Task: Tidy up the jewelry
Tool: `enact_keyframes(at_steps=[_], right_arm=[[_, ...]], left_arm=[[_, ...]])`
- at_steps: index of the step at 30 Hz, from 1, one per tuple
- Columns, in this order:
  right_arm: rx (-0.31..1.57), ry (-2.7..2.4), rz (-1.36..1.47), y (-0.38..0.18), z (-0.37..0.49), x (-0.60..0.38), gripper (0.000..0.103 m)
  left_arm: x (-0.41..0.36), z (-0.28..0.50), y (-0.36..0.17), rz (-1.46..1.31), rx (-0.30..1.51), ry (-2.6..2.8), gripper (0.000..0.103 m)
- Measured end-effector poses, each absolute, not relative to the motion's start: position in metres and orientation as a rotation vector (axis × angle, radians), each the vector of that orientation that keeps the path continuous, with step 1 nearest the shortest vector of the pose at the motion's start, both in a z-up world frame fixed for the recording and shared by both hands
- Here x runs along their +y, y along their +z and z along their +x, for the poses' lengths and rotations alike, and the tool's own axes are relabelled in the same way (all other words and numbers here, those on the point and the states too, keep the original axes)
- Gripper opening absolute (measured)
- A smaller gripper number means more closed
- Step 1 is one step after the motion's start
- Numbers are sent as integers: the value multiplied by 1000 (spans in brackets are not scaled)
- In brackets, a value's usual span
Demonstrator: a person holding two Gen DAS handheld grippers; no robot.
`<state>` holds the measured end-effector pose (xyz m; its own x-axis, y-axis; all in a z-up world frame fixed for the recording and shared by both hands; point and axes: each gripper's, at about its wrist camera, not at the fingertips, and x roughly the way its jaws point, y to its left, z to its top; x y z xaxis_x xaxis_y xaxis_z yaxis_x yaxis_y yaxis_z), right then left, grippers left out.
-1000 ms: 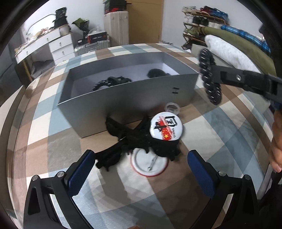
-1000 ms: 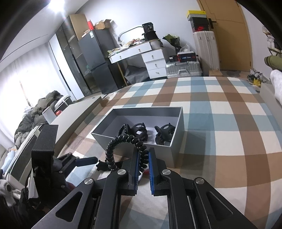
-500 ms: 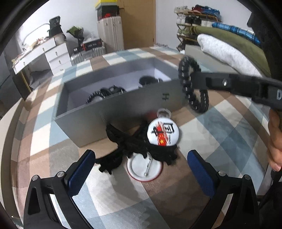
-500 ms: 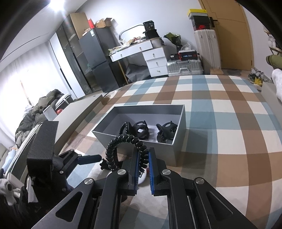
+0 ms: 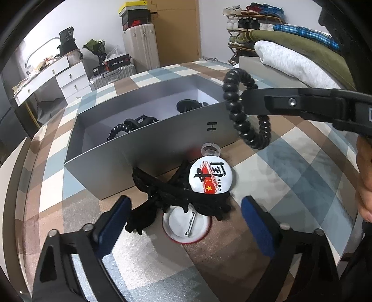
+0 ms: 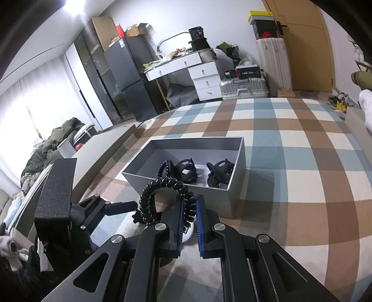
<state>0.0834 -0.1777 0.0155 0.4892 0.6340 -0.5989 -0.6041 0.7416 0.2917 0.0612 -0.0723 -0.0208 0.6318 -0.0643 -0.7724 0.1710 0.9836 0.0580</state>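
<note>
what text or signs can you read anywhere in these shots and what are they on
"CHINA": on the round white badge, beside large brush characters and a red flag strip.
"H"-like mark: on the outer wall of the grey box.
Red logo on the black shoebox atop the white suitcase: too blurred to name.
Label on the red-and-black box above the silver suitcase: too small to read.
White print on the black bag on the desk: unreadable.

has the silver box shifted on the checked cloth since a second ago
No. In the right wrist view the open silver rectangular box sits on the same squares of the blue, brown and white checked cloth.
</note>
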Motion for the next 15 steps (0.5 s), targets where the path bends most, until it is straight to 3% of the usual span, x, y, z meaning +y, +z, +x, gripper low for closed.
enact_keyframes(at_steps=[1,6,15], right_arm=[[746,754,45,16,83,-178,9],[745,756,43,16,83,-177,9],[745,755,45,16,83,-177,9]], left_arm=[[-72,62,-21,126,879,-136,78],[-69,61,-20,101,869,-148,66],[-64,57,-14,63,831,-177,65]])
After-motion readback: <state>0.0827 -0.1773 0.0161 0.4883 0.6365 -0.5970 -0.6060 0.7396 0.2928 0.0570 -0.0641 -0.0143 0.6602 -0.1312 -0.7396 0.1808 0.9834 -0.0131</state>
